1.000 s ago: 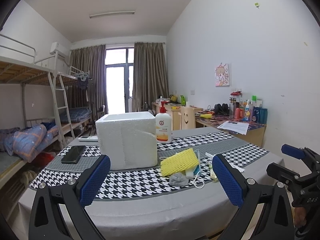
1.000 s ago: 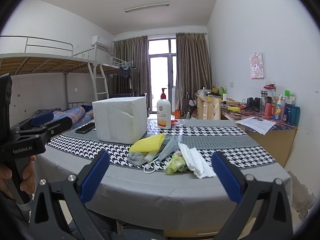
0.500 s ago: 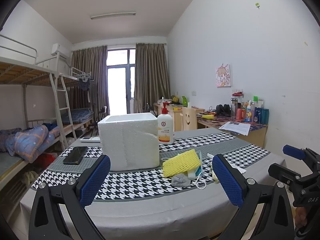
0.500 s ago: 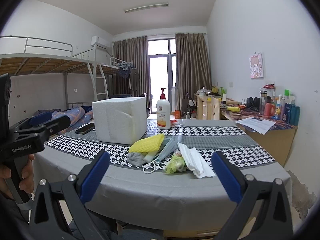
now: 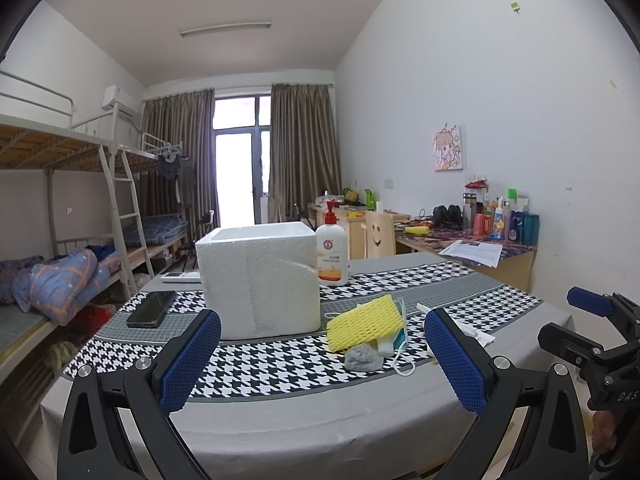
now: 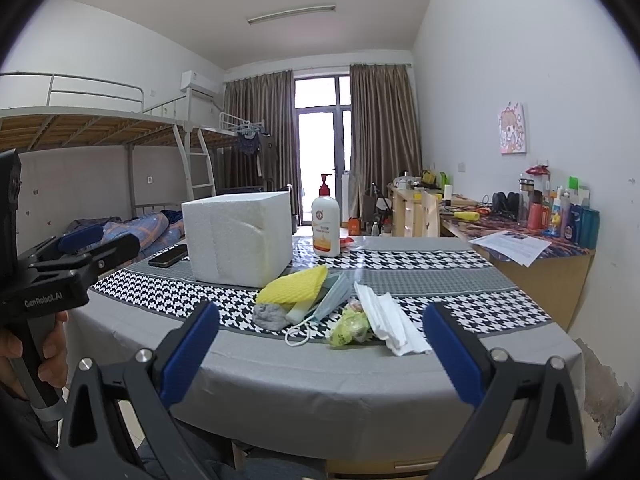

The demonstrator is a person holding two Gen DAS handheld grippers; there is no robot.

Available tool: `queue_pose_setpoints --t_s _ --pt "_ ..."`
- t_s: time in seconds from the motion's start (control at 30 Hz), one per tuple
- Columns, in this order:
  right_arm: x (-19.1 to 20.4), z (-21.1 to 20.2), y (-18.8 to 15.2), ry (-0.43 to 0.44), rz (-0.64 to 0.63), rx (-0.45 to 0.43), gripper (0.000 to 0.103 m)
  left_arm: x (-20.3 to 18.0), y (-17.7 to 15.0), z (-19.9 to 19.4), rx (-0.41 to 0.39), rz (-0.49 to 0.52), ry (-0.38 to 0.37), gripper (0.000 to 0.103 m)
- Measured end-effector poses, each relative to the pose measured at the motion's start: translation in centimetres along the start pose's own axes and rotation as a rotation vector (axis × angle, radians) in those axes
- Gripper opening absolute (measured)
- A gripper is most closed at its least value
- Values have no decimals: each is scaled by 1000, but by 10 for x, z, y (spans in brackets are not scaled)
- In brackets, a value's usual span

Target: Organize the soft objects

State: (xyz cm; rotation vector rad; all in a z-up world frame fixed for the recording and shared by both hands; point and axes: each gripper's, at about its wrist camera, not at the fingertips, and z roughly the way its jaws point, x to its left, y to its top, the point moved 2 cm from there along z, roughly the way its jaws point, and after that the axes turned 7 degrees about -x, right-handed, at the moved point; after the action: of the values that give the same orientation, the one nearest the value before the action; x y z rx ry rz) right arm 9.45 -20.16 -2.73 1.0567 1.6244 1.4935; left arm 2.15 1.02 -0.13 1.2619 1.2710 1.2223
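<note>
— What sits around the pile?

— From my right gripper [image 6: 318, 354], spread wide and empty, I see a grainy white foam box [image 6: 238, 240] behind it, a pump bottle [image 6: 326, 230] beyond that, and a dark phone [image 6: 169, 256] to the left. Nothing blocks the near edge of the houndstooth tablecloth [image 6: 420, 258].

— And the soft things?

— Yellow netted foam sleeve [image 5: 365, 322] leaning over a grey lump [image 5: 362, 358], a pleated blue mask [image 6: 334, 298], folded white tissues [image 6: 386, 318], and a crumpled green wrapper [image 6: 348, 326], all clustered. My left gripper [image 5: 318, 358] hovers, also released.
</note>
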Motion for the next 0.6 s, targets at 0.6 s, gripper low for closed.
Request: queue_pose_setpoints --t_s 0.6 --pt "-15 37 7 -24 36 53 103 7 0 46 70 -16 -29 102"
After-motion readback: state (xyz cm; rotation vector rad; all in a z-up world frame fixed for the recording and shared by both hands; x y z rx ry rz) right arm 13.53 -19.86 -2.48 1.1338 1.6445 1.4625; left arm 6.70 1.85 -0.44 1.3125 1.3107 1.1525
